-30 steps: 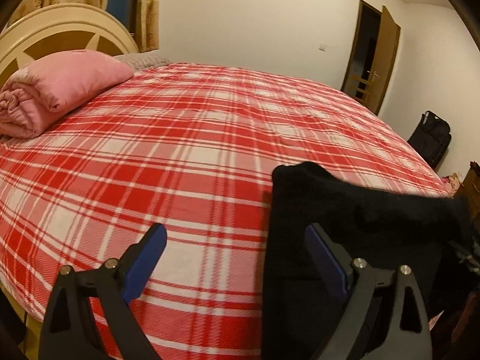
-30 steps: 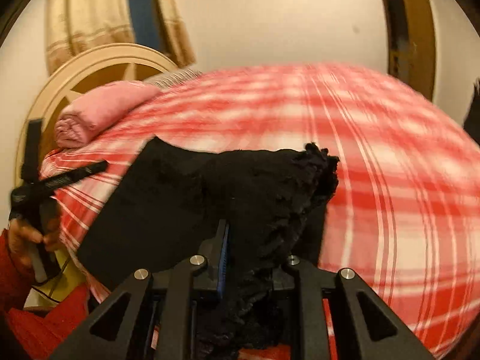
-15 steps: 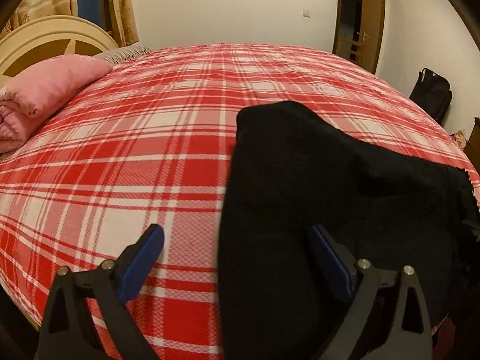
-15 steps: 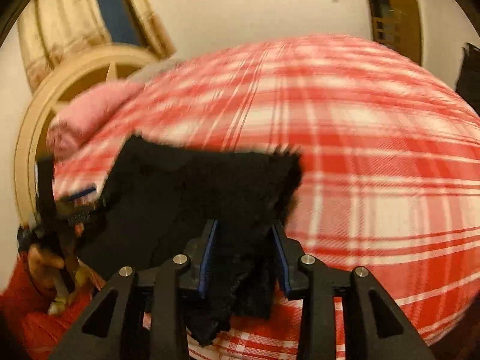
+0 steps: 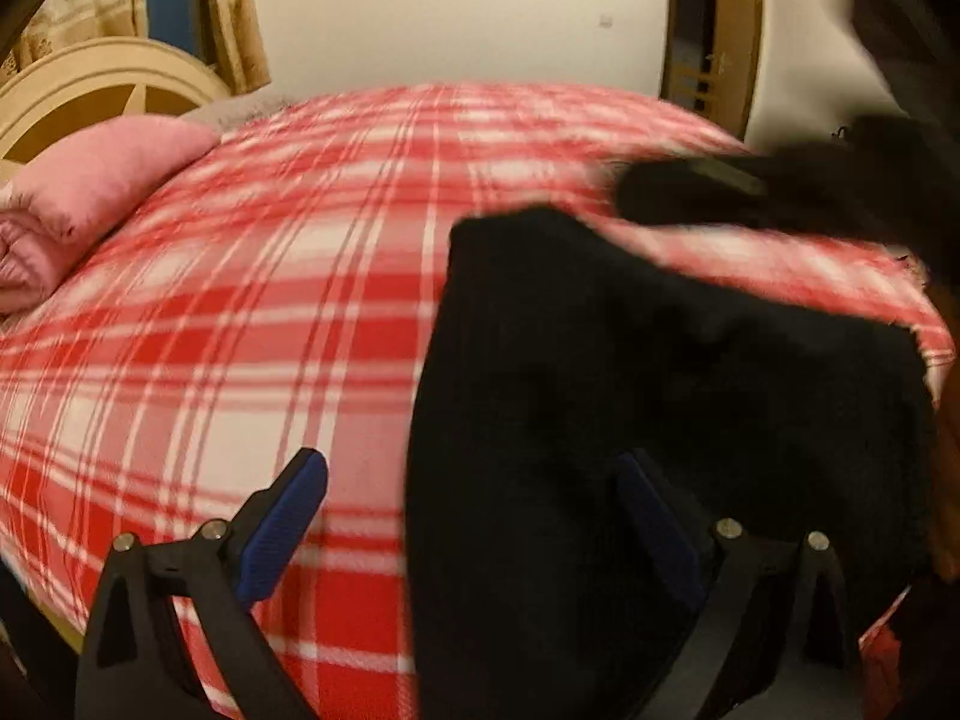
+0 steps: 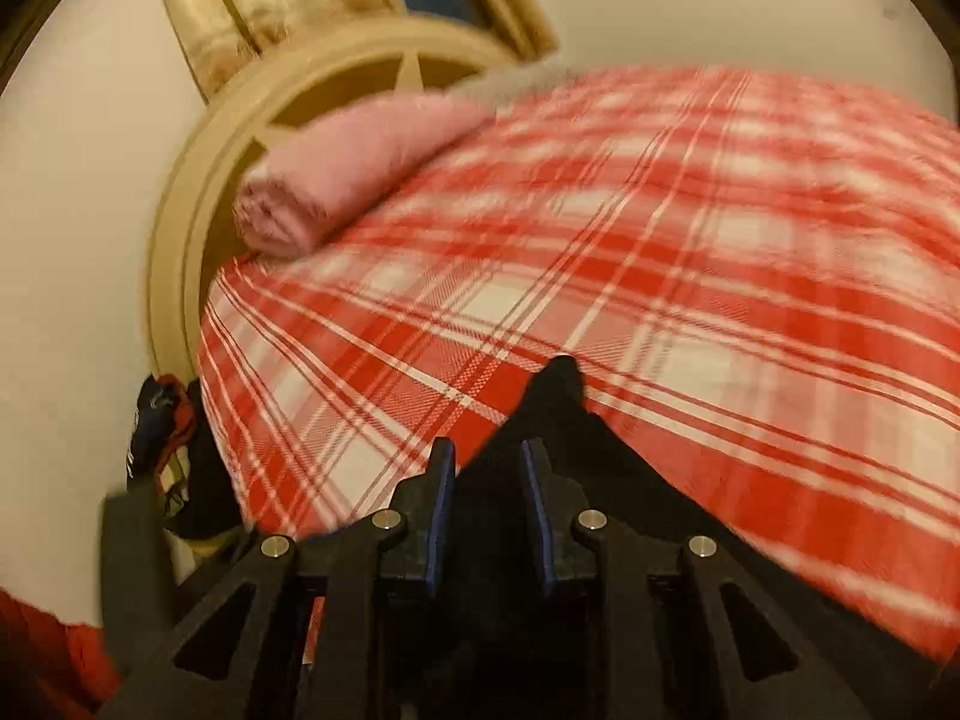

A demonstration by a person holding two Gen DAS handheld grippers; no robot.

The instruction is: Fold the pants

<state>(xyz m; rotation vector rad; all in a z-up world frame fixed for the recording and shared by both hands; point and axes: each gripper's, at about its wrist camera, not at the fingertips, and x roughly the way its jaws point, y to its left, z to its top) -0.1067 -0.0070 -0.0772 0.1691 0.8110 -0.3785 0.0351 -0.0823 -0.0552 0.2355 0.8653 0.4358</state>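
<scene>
Pinching black pants (image 6: 558,402), right gripper (image 6: 489,468); left gripper (image 5: 474,492) fingers wide; cloth rumpled.

We see warm dim indoor light, motion blur across plaid bedspread (image 5: 252,312), fisheye bending, dark vignette at edges.

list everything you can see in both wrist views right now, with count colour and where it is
pants: 1, black, spread on the near right part of the bed
bedspread: 1, red and white plaid, covering the bed
folded blanket: 1, pink, at the head of the bed
headboard: 1, cream, rounded, behind the blanket
curtains: beige, patterned, behind the headboard
door: 1, brown wood, open, far wall
left gripper: 1, black with blue pads, jaws wide open, one finger over the pants, one over the bedspread
right gripper: 1, black with blue pads, closed on a peak of pants fabric
</scene>
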